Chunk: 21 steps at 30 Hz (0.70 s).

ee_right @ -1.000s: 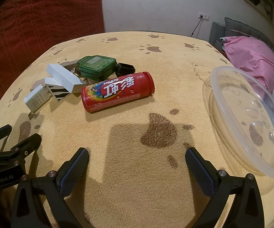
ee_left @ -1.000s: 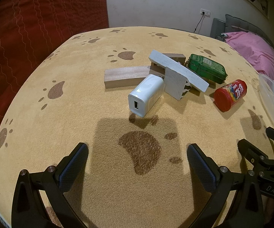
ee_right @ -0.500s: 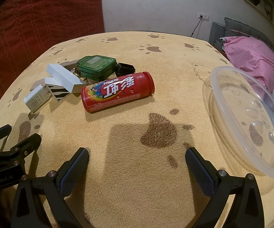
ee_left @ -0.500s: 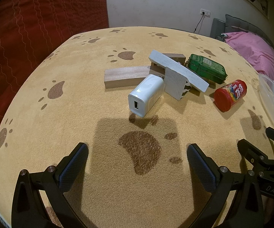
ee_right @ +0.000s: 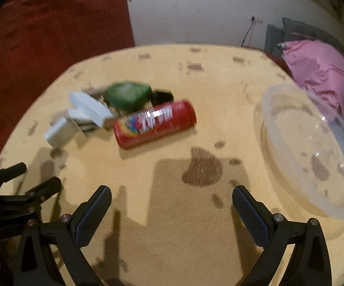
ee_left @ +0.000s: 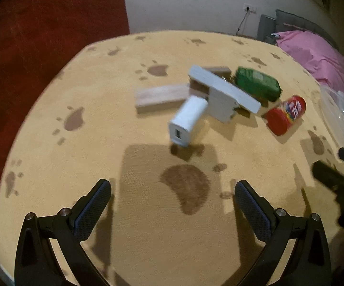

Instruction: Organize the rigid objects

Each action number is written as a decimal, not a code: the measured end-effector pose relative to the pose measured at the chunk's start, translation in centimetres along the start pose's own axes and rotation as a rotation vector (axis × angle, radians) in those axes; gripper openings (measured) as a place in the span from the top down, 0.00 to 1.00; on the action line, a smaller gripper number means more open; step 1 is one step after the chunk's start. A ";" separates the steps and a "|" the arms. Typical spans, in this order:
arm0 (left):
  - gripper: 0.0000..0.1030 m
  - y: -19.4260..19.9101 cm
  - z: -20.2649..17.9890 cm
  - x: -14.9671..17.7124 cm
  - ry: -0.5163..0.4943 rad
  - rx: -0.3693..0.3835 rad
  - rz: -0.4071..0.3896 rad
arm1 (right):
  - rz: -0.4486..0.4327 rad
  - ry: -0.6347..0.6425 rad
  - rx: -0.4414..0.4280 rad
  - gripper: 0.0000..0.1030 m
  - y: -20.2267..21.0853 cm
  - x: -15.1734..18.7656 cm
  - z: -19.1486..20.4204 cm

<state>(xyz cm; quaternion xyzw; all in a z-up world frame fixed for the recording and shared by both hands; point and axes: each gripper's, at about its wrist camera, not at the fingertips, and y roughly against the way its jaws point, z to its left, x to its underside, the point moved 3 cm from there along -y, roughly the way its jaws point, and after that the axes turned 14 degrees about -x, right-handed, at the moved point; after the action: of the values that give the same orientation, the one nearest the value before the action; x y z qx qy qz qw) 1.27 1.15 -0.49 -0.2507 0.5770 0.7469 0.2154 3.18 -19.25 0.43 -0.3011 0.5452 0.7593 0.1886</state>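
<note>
A pile lies mid-table on the tan paw-print cloth: a white charger [ee_left: 187,120], a wooden block [ee_left: 161,96], a white slab [ee_left: 222,88] leaning on a white block, a green tin [ee_left: 257,83] and a red candy tube [ee_right: 154,124] on its side. The same tube [ee_left: 285,114] shows end-on in the left wrist view. My left gripper [ee_left: 173,205] is open near the table's front, well short of the charger. My right gripper [ee_right: 172,208] is open and empty, short of the tube. Both views are motion-blurred.
A clear plastic bowl [ee_right: 315,147] sits at the table's right edge. A small black object [ee_right: 163,95] lies behind the tube. A red quilted cover [ee_left: 41,47] rises at left and a pink blanket [ee_right: 319,71] at the far right. A white wall stands behind.
Both grippers have risen and pulled back a little, so the objects sit lower and farther in view with blur. The objects themselves have not moved. Both grippers stay open.
</note>
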 end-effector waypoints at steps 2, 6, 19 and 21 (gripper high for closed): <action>0.00 1.0 0.9 -0.6 0.022 -0.004 -0.023 | -0.031 0.009 -0.003 0.00 1.3 -0.6 0.5; 0.00 3.5 2.6 -2.1 0.042 -0.019 -0.080 | -0.090 0.044 -0.011 0.00 4.2 -2.1 1.7; 0.00 20.3 8.1 -6.0 0.065 -0.017 -0.467 | -0.340 0.079 -0.170 0.00 16.4 -5.7 8.0; 0.00 23.1 8.7 -6.0 0.058 0.002 -0.518 | -0.371 0.042 -0.233 0.00 19.3 -7.1 8.3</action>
<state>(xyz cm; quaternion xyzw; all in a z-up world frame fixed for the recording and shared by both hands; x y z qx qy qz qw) -9.22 3.82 22.49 -0.4113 0.5003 0.6586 0.3831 -5.46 -17.57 20.76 -0.4316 0.3930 0.7630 0.2776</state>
